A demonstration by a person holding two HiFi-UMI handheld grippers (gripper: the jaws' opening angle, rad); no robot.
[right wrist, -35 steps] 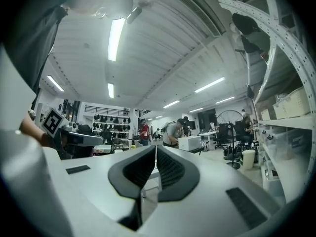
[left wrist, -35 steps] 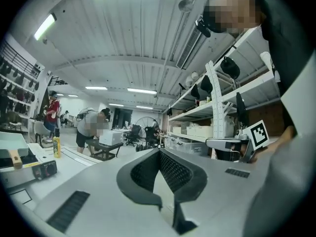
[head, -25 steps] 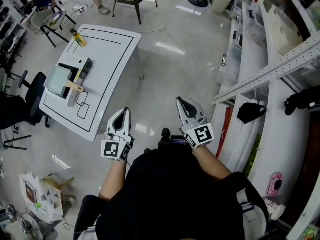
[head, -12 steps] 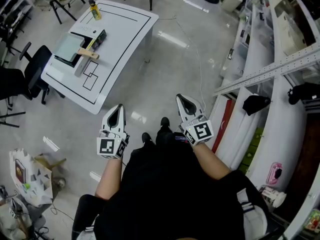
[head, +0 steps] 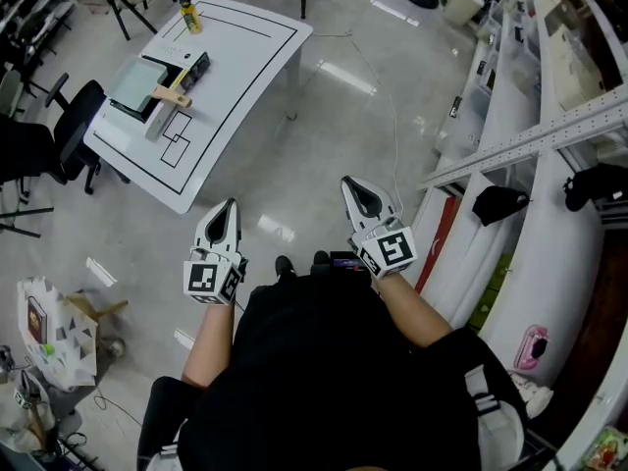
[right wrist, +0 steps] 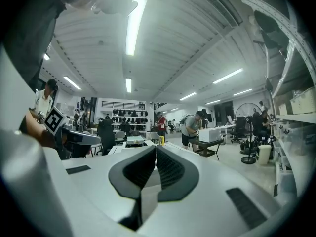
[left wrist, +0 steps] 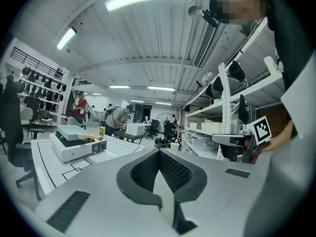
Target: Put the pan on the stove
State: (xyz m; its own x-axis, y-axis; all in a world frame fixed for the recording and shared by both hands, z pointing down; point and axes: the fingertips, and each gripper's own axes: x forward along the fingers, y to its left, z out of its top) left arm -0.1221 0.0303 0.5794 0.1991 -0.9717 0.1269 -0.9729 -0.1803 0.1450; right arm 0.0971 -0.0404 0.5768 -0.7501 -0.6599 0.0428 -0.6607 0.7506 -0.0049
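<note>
Head view is showing me standing on the floor, well apart from the white counter at the far left, so the step I am working on is the walk up to it. The left tongs and the right tongs are pointing forward with their jaws together and nothing between them, which I am judging right for walking. On the counter's left part, a pale green square with a wooden handle, which I am taking for the pan, is looking as if it sits on the white stove already. From this far I cannot tell whether it rests there squarely. I am planning to come to the counter's near right side, steering clear of the black chair on the left, and to look closely first. If the pan is needing a move, I am thinking of opening one pair of tongs only once the handle is between the pads, clamping close to the pan's body, and carrying it level so it does not tip.
</note>
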